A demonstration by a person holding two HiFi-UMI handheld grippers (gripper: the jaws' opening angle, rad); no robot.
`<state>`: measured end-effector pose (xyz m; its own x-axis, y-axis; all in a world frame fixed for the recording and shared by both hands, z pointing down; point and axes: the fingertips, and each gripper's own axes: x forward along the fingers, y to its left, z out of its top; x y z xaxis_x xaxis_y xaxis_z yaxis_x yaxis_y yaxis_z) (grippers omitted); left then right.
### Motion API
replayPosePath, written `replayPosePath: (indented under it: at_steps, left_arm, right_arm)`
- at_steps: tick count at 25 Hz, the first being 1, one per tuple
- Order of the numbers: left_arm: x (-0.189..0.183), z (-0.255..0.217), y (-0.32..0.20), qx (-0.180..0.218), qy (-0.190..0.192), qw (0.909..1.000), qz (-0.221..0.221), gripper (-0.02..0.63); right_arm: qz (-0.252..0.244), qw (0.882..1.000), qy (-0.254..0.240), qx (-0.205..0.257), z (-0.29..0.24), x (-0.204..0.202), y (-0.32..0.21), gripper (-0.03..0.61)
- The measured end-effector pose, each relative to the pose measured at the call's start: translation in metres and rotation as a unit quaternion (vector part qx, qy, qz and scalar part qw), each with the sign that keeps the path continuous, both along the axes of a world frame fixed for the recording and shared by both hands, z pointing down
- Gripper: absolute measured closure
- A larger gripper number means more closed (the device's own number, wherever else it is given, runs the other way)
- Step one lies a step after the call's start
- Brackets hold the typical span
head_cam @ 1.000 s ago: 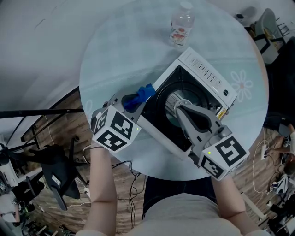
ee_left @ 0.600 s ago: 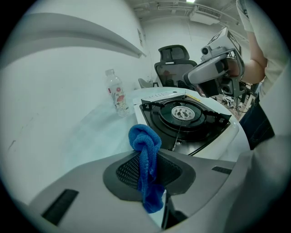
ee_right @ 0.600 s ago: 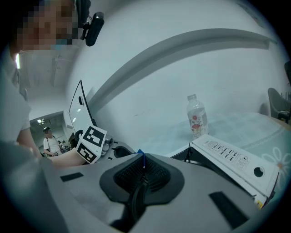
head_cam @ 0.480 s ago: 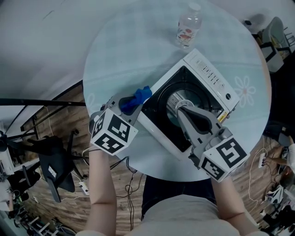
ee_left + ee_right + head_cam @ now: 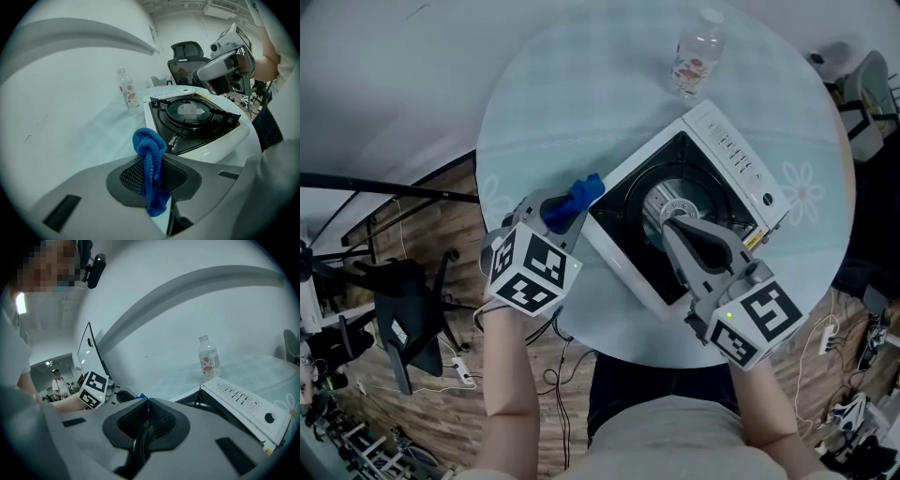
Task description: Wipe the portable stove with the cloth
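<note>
Backed off since 1 second ago, my left gripper clamps the cloth just left of the stove; my right gripper sits closed, empty, above it.

Half the burner of the stove is hidden under right gripper. The cloth tail is buried between left gripper jaws (only a blue bunch pokes out). Print on bottle label and stove panel is too small to read.
</note>
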<state>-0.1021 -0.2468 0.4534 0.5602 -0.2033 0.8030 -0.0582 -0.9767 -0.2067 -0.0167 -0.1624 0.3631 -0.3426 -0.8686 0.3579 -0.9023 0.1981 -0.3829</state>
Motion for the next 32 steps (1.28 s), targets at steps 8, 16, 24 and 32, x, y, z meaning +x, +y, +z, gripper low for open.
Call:
replayPosePath:
  at_steps: [8,16,24,32]
  left_arm:
    - [-0.010,0.000,0.004,0.014,-0.013,0.9985,-0.052,0.532]
    - [-0.017,0.003,0.009,0.035,-0.039,0.9952,-0.082,0.531]
    - [-0.022,0.005,0.020,0.042,-0.064,0.9905,-0.115,0.531]
    - [-0.026,0.008,0.037,0.036,-0.067,0.9871,-0.141,0.531]
  right_arm:
    - [-0.021,1.000,0.000,0.005,-0.005,-0.001,0.005,0.555]
    - [-0.040,0.999,-0.002,0.010,-0.007,0.002,0.014,0.555]
    - [-0.060,0.998,-0.002,0.015,-0.010,0.006,0.023,0.555]
    - [-0.080,0.997,-0.005,0.017,-0.010,0.010,0.031,0.555]
